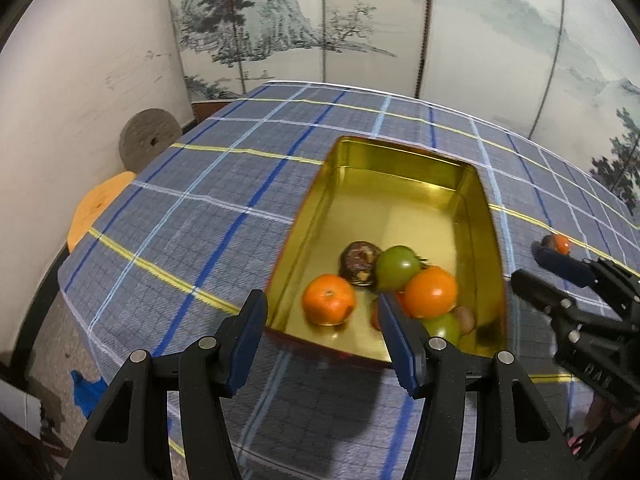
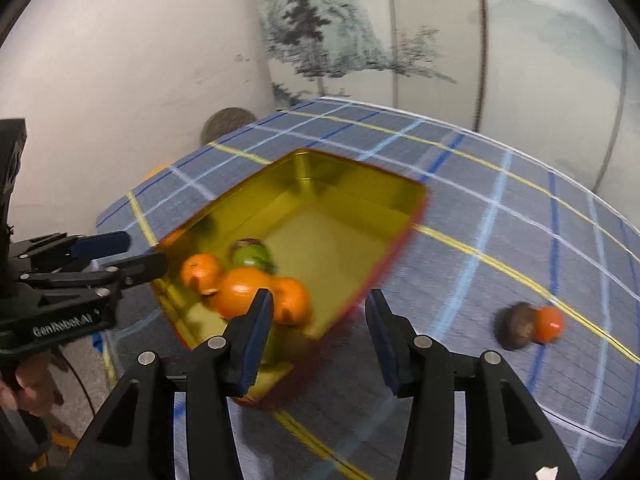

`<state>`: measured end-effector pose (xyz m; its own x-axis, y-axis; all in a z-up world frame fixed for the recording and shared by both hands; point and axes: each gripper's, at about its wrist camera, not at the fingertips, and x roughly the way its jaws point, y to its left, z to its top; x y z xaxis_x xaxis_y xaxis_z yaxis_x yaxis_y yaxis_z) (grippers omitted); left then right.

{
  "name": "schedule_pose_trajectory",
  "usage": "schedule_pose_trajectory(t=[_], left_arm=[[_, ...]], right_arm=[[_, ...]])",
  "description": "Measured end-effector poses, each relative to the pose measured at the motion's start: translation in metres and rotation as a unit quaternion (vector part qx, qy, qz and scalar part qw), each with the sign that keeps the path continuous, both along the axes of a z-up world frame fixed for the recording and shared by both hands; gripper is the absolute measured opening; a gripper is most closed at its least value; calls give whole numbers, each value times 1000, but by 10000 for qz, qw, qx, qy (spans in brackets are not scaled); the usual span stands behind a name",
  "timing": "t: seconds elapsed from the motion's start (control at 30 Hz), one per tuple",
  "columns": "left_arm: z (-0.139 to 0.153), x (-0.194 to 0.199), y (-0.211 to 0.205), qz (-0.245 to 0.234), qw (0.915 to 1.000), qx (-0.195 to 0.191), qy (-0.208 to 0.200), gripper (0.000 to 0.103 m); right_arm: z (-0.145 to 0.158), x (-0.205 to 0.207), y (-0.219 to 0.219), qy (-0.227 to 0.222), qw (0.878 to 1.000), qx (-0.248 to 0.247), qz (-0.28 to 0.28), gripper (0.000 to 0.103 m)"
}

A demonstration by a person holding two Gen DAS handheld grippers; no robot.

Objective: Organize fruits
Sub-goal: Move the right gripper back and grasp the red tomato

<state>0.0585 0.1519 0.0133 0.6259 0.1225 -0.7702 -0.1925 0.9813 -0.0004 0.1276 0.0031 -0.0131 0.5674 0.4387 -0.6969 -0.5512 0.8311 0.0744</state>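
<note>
An open gold tin (image 1: 400,176) (image 2: 340,184) stands on the checked tablecloth (image 1: 200,200). At its near end lie several fruits: an orange (image 1: 328,299), a dark brown fruit (image 1: 360,262), a green fruit (image 1: 398,266) (image 2: 252,258) and more oranges (image 2: 240,294). My left gripper (image 1: 320,320) (image 2: 146,254) hovers open above the tin's near left corner, holding nothing. My right gripper (image 2: 320,308) (image 1: 528,266) is open and empty over the tin's near right corner. A small orange fruit (image 2: 550,323) (image 1: 560,243) and a brown fruit (image 2: 516,326) lie on the cloth to the right.
A painted folding screen (image 1: 320,20) and a white wall close off the back and left. A grey stone disc (image 1: 146,142) and an orange round object (image 1: 96,204) sit beyond the table's left edge. A hand (image 2: 24,384) grips the left tool.
</note>
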Motion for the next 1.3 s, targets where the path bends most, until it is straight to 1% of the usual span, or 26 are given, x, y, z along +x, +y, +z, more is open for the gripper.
schedule_pose_trajectory(t=[0.13, 0.33, 0.5, 0.67, 1.0, 1.13, 1.3], left_arm=[[2, 3, -15, -201, 9998, -27, -7, 58], [3, 11, -39, -517, 9986, -63, -13, 58], [2, 18, -62, -779, 9969, -105, 15, 58], [-2, 28, -81, -970, 9951, -145, 106, 58], [-3, 49, -117, -1297, 9913, -161, 166, 58], [-5, 59, -130, -1365, 9904, -176, 155, 58], [-11, 70, -150, -1517, 9878, -276, 201, 58]], right_arm=[[-4, 5, -42, -19, 9990, -151, -423, 46], [-18, 25, -115, 35, 9912, -449, -1246, 46], [-35, 43, -147, 182, 9859, -603, -1553, 46], [-46, 60, -152, 273, 9855, -607, -1560, 46], [-56, 89, -136, 290, 9889, -742, -1258, 45], [-56, 90, -131, 276, 9900, -707, -1186, 29], [-57, 80, -136, 227, 9893, -714, -1249, 29]])
